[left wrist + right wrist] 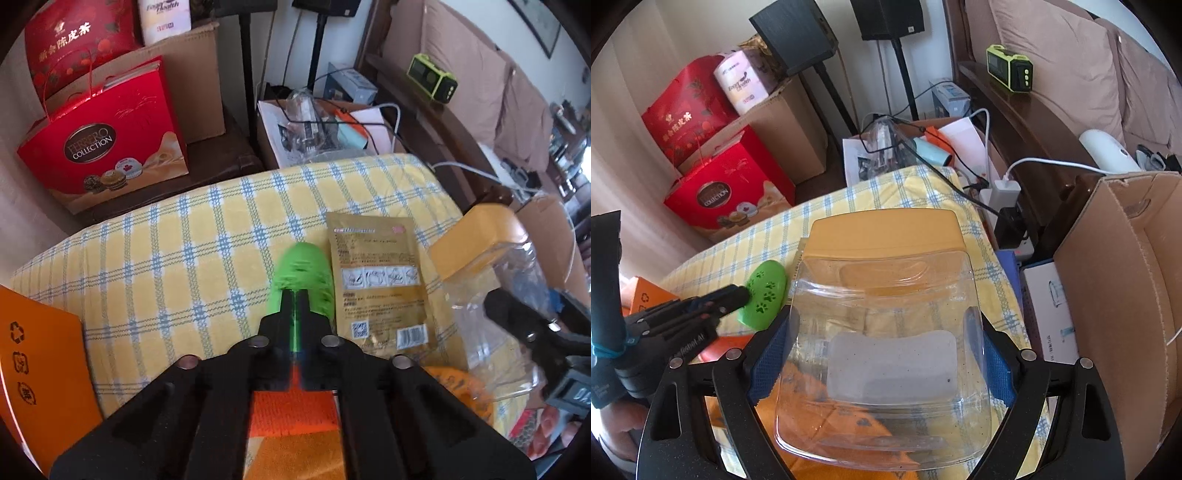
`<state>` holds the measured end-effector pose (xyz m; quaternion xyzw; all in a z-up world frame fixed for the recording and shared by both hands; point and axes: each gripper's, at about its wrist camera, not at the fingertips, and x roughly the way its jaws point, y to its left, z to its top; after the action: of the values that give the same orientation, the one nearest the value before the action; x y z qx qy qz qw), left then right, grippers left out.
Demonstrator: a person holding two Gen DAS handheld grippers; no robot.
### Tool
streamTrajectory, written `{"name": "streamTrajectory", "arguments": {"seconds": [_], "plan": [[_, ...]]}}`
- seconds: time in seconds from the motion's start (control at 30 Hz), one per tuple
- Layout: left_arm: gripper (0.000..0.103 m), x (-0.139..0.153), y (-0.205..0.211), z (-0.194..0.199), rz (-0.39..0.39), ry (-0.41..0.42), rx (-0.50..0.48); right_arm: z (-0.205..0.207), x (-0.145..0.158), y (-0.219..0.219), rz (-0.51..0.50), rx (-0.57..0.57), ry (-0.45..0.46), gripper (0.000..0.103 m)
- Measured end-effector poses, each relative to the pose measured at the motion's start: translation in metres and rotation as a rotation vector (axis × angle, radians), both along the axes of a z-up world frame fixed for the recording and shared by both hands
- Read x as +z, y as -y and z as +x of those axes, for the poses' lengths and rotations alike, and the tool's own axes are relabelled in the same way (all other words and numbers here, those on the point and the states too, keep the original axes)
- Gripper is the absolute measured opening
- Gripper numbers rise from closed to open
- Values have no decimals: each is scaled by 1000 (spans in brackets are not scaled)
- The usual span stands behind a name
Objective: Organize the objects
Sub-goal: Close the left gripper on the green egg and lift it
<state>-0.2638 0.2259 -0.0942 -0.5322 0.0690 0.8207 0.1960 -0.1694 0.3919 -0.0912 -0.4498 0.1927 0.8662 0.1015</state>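
My left gripper (294, 295) is shut on a green oval paw-print piece (304, 275) and holds it over the yellow checked cloth (184, 251); it also shows in the right wrist view (764, 293). My right gripper (886, 332) is shut on a clear plastic jar (886, 354) with a yellow lid (882, 236), lying lid-forward between the blue-padded fingers (768, 362). The jar also shows at the right of the left wrist view (495, 295). A gold foil packet (380, 280) lies flat on the cloth beside the green piece.
An orange box (40, 373) stands at the left edge. An open cardboard box (1123, 280) stands to the right. Red gift bags (107, 140), cardboard boxes and cables lie beyond the cloth. Orange items (291, 410) lie below the left gripper.
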Motion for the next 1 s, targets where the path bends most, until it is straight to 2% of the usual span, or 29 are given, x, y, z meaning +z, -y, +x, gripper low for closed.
{"name": "streamTrajectory", "arguments": {"seconds": [0.1, 0.17, 0.23, 0.4, 0.47, 0.53, 0.63, 0.8, 1.0], "plan": [[9, -2, 0, -1, -16, -2, 4, 1, 4, 2, 1, 3, -1, 90], [38, -4, 0, -3, -8, 10, 19, 3, 6, 2, 5, 6, -3, 90], [50, -8, -2, -4, -24, 5, 23, 4, 6, 3, 6, 9, -1, 90], [51, -22, -6, -5, -28, 35, 30, 6, 5, 3, 2, 12, -3, 90], [49, -30, -9, -5, -49, 36, 24, 6, 6, 2, -1, 11, -5, 90], [40, -30, -11, -3, -59, 9, 20, 6, 6, 2, -1, 12, -6, 90], [40, -27, -6, -4, -30, 27, 34, 7, 10, 4, 0, 17, -12, 90], [40, -5, 11, 3, 5, -9, 56, 8, 23, 10, 0, 32, -42, 90], [40, 44, 41, 27, 94, -67, 58, 8, 46, 32, 8, 79, -85, 90]]}}
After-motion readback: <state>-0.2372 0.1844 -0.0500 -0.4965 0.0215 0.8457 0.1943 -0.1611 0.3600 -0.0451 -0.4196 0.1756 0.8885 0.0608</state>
